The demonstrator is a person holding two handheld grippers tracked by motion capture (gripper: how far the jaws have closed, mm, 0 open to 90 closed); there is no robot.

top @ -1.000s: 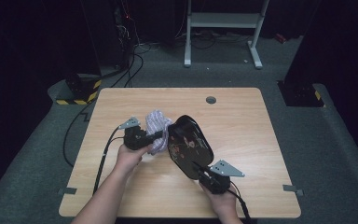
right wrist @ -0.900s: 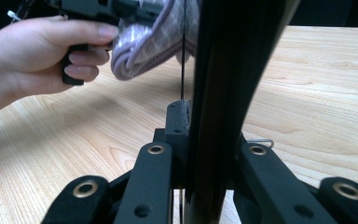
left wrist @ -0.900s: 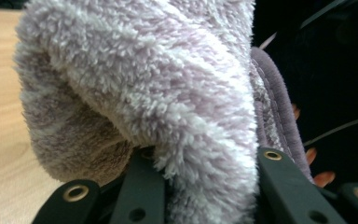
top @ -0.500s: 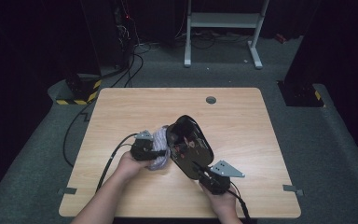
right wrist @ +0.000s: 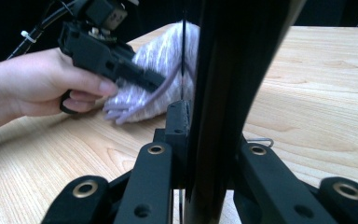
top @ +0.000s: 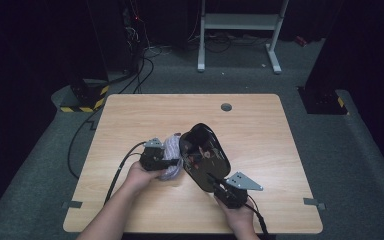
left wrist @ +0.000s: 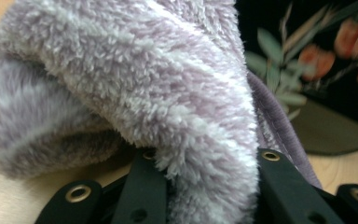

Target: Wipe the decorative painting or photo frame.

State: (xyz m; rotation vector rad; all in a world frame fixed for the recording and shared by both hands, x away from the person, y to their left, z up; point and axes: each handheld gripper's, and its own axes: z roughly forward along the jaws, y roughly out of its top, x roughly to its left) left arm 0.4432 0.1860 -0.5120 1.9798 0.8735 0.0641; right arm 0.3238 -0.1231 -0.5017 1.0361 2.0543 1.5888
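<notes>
Frame centre: right tongs [top: 215,181] clamp black pouch [top: 204,156] upright, mouth open, apparently so left tongs [top: 172,161], gripping fuzzy sock [top: 171,150], can stuff it.

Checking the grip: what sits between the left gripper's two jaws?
A fold of fuzzy lilac-and-white cloth, pinched between the left gripper jaws in the left gripper view.
</notes>
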